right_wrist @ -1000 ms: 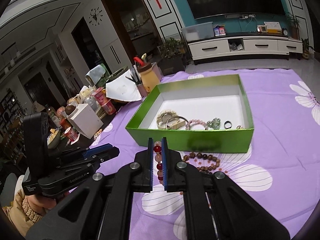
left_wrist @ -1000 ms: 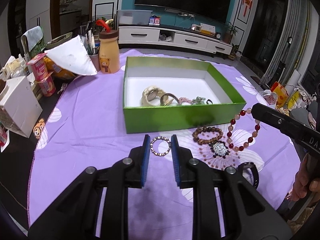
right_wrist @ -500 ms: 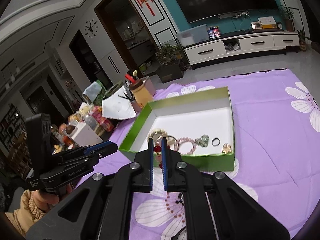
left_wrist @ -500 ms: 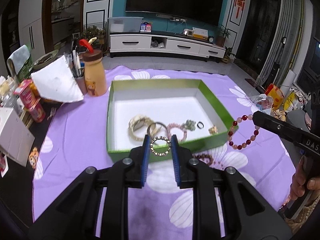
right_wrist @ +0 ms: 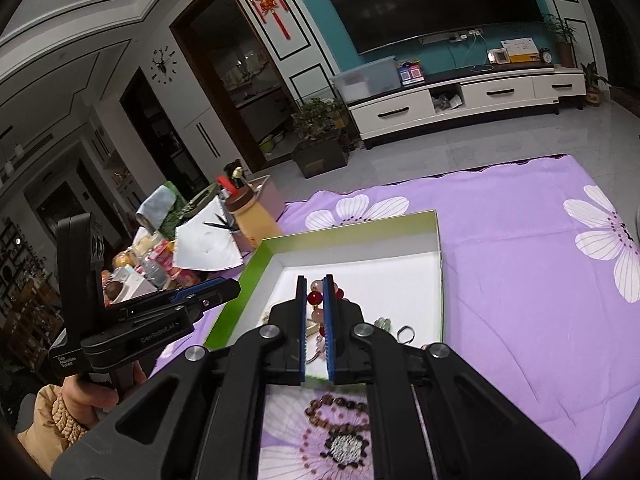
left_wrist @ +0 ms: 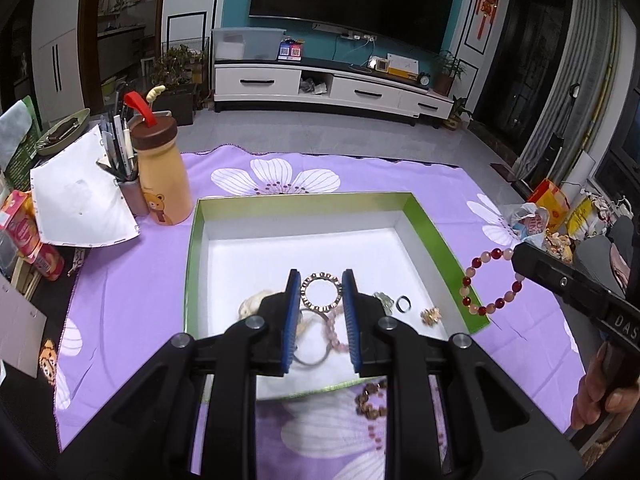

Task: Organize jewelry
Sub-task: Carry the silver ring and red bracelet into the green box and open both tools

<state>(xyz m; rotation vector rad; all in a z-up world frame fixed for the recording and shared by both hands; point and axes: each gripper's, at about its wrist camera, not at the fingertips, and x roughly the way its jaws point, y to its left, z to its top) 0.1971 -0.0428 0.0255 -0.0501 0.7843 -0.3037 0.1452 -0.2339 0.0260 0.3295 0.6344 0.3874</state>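
My left gripper (left_wrist: 320,286) is shut on a small beaded ring bracelet (left_wrist: 320,295) and holds it above the inside of the green box (left_wrist: 436,236). My right gripper (right_wrist: 315,289) is shut on a red and pink bead bracelet (right_wrist: 315,300), whose loop (left_wrist: 490,280) hangs over the box's right wall in the left wrist view. Inside the box lie a cream bracelet (left_wrist: 252,304), a metal bangle (left_wrist: 310,356), a pink bead bracelet (left_wrist: 334,332), a dark ring (left_wrist: 403,304) and a gold piece (left_wrist: 430,314). A brown bead bracelet (right_wrist: 338,420) lies on the purple cloth in front of the box.
A yellow bottle with a bear (left_wrist: 160,172), a pen cup (left_wrist: 128,184) and a white paper sheet (left_wrist: 80,196) stand left of the box. Snack packs (left_wrist: 24,236) and a white carton (left_wrist: 16,320) crowd the left edge. Bags (left_wrist: 552,208) lie at the right.
Both grippers have moved forward and a little up with their bracelets, from in front of the box's near wall to above its inside. Both grips are unchanged.
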